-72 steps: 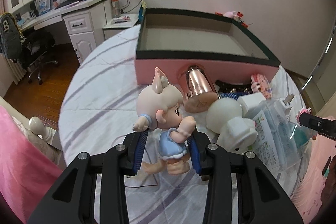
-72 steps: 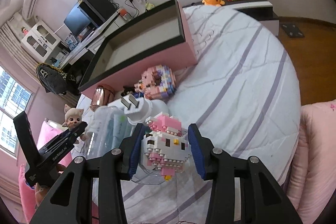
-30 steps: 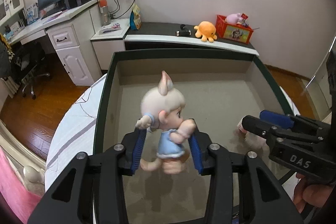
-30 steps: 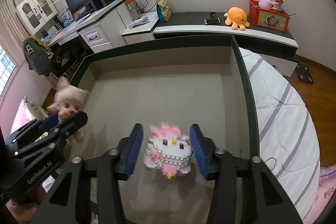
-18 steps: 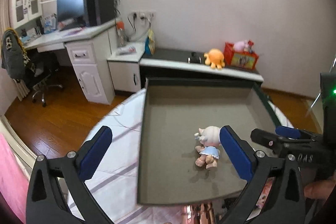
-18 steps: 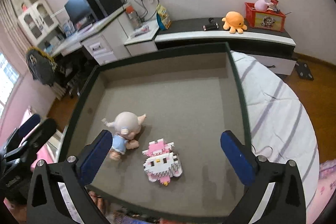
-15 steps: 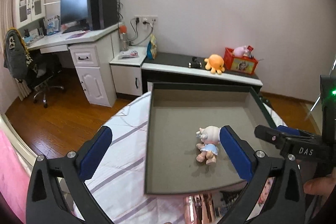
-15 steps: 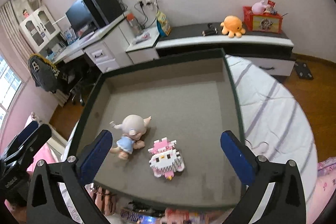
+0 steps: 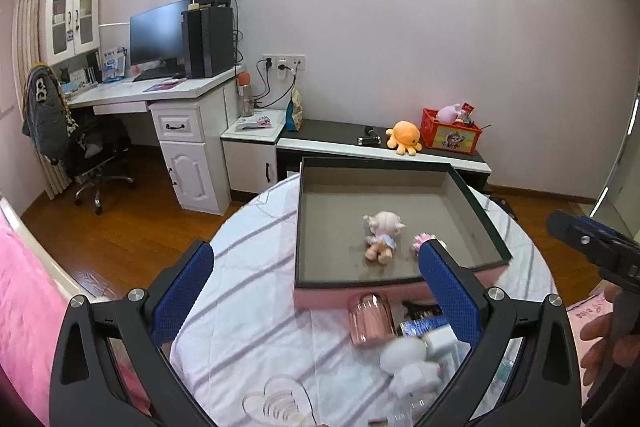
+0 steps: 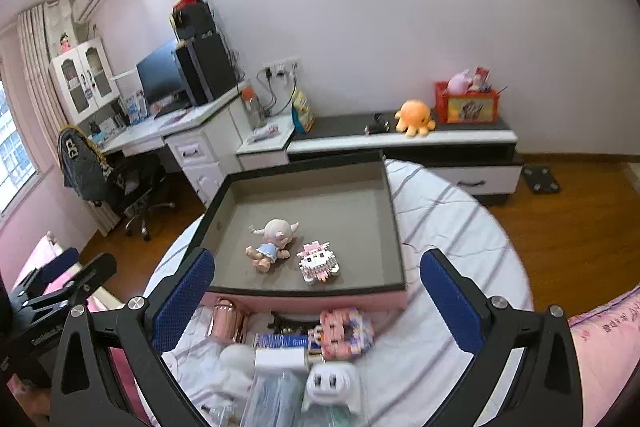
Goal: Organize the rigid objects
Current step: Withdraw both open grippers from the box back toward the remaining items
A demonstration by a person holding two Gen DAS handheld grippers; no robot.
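Both spread wide and empty: left tool (image 9: 316,293) and right tool (image 10: 316,301), held above the near edge of the bed (image 10: 452,227). Lying side by side on the floor of the pink box (image 10: 384,301), toward its near wall: doll (image 10: 272,241) and block cat (image 10: 318,262). Still outside, against that wall: rose-gold cup (image 10: 228,321), block donut (image 10: 346,333), charger (image 10: 280,359).

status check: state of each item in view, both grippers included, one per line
left gripper: open, empty
right gripper: open, empty
pink storage box with dark rim: lidless, two toys inside
pale-haired doll in blue dress: lying on its side in the box
pink-and-white brick-built cat figure: lying flat in the box, beside the doll
rose-gold metal cup: on its side, outside the box
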